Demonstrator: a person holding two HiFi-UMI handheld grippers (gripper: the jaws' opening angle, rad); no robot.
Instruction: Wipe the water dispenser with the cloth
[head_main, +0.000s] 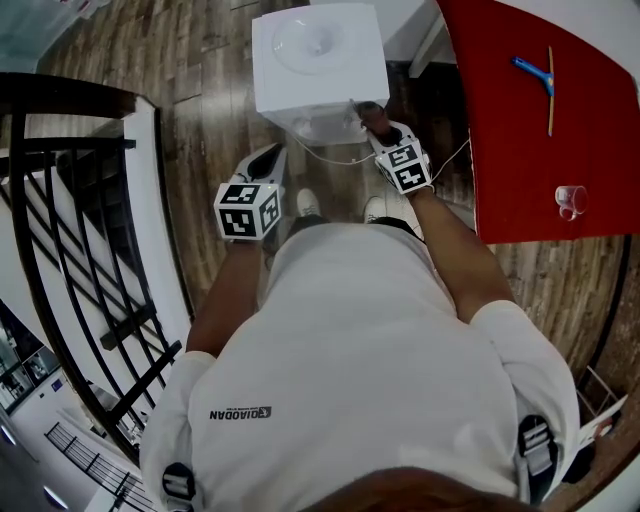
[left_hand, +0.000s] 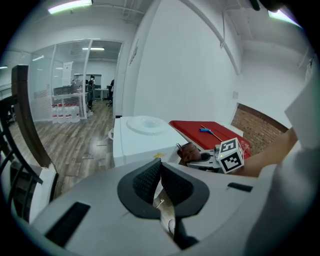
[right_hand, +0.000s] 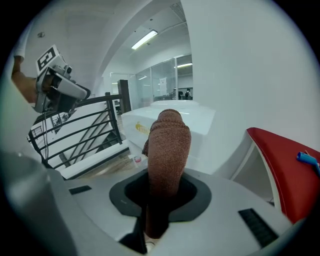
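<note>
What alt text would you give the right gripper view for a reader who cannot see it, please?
The right claw is shut on a bunched brown cloth, held up in front of the white water dispenser. The left claw shows at upper left above a black railing; a red table is at right.

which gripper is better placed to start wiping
Right: the right gripper is shut on the cloth at the front edge of the water dispenser; the left gripper is shut, empty, farther back.

A red surface (head_main: 510, 150) carries a blue tool (head_main: 535, 72) and, well apart, a clear cup (head_main: 571, 201). A black railing (head_main: 70, 210) (white base) edges the wood floor (head_main: 190, 70).
</note>
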